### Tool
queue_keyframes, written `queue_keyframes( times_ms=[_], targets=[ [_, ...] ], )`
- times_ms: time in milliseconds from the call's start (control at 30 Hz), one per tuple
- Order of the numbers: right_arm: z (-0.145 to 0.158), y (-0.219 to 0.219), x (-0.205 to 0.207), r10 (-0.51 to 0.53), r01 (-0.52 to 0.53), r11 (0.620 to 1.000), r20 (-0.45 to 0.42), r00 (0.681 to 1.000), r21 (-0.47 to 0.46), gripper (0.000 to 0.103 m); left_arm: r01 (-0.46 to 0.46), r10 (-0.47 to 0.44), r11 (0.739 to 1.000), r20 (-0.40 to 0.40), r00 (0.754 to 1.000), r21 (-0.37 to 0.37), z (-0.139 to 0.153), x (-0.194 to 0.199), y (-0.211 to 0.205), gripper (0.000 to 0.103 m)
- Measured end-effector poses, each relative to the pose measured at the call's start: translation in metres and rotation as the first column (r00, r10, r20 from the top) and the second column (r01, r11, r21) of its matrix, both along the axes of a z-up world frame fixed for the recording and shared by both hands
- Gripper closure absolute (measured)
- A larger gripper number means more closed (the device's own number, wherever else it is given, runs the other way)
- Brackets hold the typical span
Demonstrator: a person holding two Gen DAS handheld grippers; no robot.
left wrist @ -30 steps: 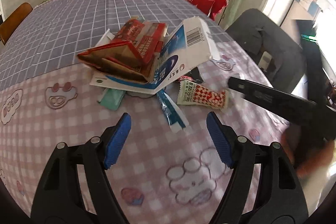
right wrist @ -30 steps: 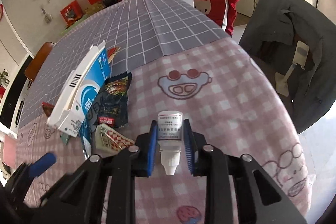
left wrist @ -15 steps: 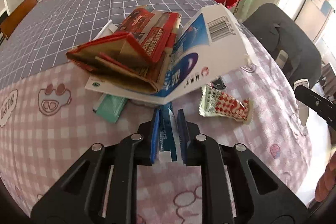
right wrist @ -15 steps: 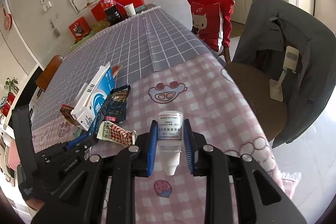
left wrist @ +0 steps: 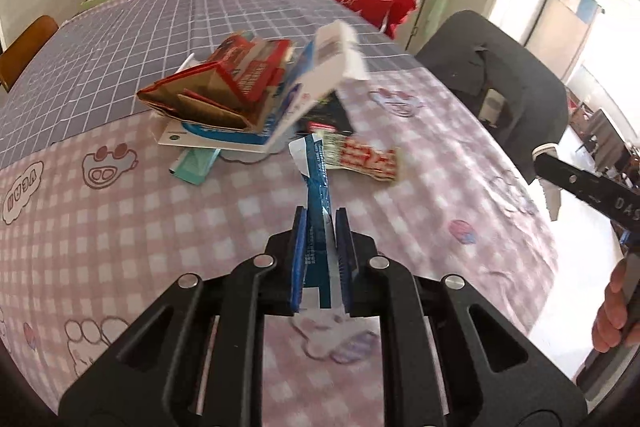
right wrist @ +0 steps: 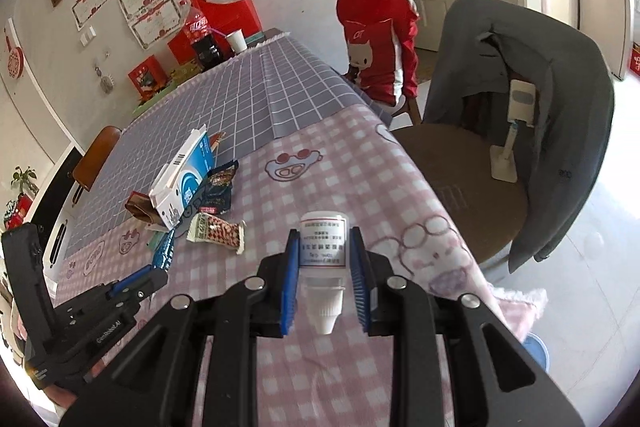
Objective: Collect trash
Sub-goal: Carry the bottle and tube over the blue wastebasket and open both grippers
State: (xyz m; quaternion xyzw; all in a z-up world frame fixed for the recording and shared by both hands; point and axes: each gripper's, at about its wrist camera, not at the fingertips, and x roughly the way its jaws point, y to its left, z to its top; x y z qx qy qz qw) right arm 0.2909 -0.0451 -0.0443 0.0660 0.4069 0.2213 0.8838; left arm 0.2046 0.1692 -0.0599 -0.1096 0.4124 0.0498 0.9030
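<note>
My left gripper (left wrist: 321,227) is shut on a long blue wrapper (left wrist: 317,183) and holds it above the pink checked tablecloth (left wrist: 120,227). Behind it lies a trash pile: a white and blue carton (left wrist: 316,83), red and brown cardboard (left wrist: 224,87), a dark snack bag (left wrist: 326,115), a red-checked wrapper (left wrist: 364,159) and a teal packet (left wrist: 196,165). My right gripper (right wrist: 325,251) is shut on a small white bottle (right wrist: 323,259), cap toward the camera, above the table's near right edge. The pile also shows in the right wrist view (right wrist: 188,183), with the left gripper (right wrist: 132,279) at lower left.
A chair draped with a grey jacket (right wrist: 520,99) stands right of the table. A red-covered chair (right wrist: 376,39) stands behind it. A cola bottle (right wrist: 202,39), paper cup (right wrist: 237,41) and red boxes sit at the far end. A brown chair (right wrist: 96,159) stands at left.
My left gripper closed on the blue wrapper and has lifted it back from under the pile. My right gripper has risen and drawn back with the white bottle.
</note>
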Motion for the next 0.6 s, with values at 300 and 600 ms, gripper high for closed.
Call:
queue_keyframes(
  times_ms=[300, 600],
  targets=[
    [0.004, -0.054, -0.034, -0.079, 0.078, 0.997, 0.028, 0.996, 0.027, 0.079, 0.131, -0.13, 0.991, 0.031, 0.991, -0.016, 0.007, 0.001, -0.062, 0.089],
    [0.002, -0.15, -0.069, -0.268, 0.267, 0.963, 0.06, 0.962, 0.021, 0.079, 0.323, -0.323, 0.946, 0.038, 0.946, -0.009, 0.008, 0.011, -0.152, 0.089]
  ],
)
